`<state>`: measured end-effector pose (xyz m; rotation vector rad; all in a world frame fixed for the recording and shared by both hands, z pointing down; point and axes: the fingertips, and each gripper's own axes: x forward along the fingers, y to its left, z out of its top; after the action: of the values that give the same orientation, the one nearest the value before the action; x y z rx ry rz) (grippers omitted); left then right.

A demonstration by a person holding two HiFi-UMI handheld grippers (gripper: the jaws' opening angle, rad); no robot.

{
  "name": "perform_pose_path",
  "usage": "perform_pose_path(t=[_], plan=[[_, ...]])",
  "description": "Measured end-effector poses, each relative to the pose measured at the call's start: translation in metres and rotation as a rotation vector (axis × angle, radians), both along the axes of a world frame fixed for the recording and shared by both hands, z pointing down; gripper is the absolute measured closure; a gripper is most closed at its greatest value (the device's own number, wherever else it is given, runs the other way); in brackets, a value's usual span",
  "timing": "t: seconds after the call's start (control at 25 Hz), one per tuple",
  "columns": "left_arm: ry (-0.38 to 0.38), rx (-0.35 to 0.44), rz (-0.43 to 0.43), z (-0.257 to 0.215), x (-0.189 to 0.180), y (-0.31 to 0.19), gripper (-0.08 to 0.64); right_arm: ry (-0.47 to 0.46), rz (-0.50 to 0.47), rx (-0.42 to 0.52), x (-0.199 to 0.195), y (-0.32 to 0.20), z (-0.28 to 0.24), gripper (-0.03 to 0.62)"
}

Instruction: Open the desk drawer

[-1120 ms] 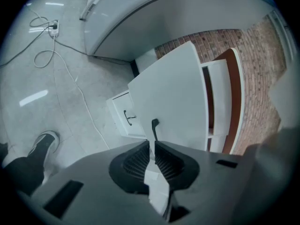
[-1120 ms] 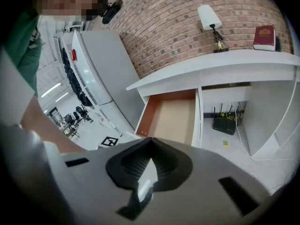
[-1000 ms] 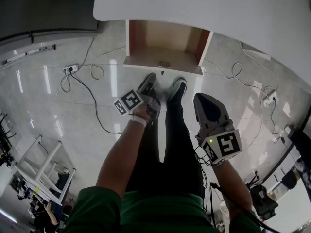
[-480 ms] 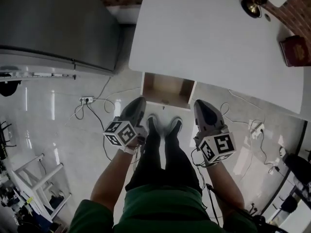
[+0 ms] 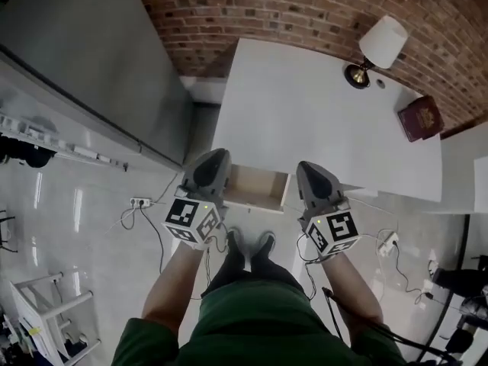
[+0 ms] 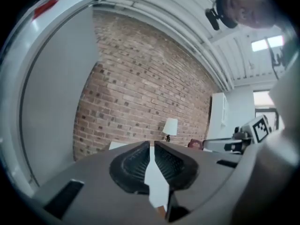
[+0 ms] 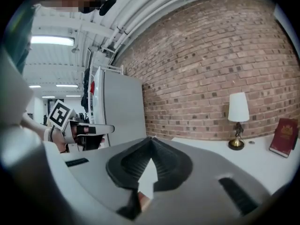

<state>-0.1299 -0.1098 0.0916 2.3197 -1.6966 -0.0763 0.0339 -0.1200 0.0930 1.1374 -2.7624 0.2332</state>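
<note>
Drawer: the drawer (image 5: 255, 187) is out, jutting from under the front edge of the desk (image 5: 320, 120), wooden inside showing, right between the two claws in the head view.
Left gripper: the left gripper (image 6: 152, 144) is up at desk height and pointing roughly level at the brick wall (image 5: 290, 14). Its jaws are a thin slit apart and there's nothing in them, just white desk showing through the gap.
Right gripper: the right gripper (image 7: 151, 138) is level with the other one on the far side of the drawer. Its jaw tips are pressed together and it's empty too.
Contact: neither claw touches the drawer; both hang above its front corners.
Desk top: a lamp (image 5: 377, 48) with a white shade stands at the back near the wall, with a red book (image 5: 420, 118) lying to its right, well apart from the drawer.
Left of desk: a tall grey cabinet (image 5: 84, 59) stands just beside the desk, against the same wall.
Person: standing square to the desk in a green top, with both shoes (image 5: 249, 246) planted just short of the drawer front.
Floor: glossy pale tiles, with a power strip (image 5: 139, 202) and loose cables to the left of the feet.
</note>
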Motion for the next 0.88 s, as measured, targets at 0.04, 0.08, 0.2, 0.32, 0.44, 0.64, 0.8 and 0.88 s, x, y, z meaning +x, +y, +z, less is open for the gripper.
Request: perform_pose_path(t=[0.04,0.08,0.2,0.32,0.44,0.64,0.8,0.88], plan=[[-0.058,0.018,0.0,-0.013,0.002,-0.001,0.532,-0.005,0.006,0.026,0.002,-0.002,-0.014,0.592],[-0.106,0.036,-0.004,-0.025,0.002,-0.002,0.532,-0.014,0.013,0.052,0.003,-0.005,-0.027,0.592],[-0.182,0.11,-0.017,-0.065,0.0,-0.007,0.532,-0.038,0.039,0.14,0.004,-0.012,-0.069,0.592],[-0.192,0.198,-0.006,-0.104,-0.001,-0.01,0.532,-0.046,0.056,0.233,-0.001,-0.014,-0.11,0.592],[-0.129,0.228,0.017,-0.134,0.0,0.0,0.532,-0.068,0.047,0.277,-0.01,-0.002,-0.138,0.592],[-0.117,0.313,0.039,-0.178,0.007,0.004,0.532,-0.078,0.038,0.355,-0.019,0.006,-0.176,0.592],[-0.121,0.369,0.066,-0.202,0.016,0.006,0.532,-0.076,0.044,0.412,-0.023,0.011,-0.197,0.592],[-0.126,0.386,0.077,-0.21,0.019,0.007,0.532,-0.078,0.049,0.425,-0.023,0.013,-0.203,0.592]])
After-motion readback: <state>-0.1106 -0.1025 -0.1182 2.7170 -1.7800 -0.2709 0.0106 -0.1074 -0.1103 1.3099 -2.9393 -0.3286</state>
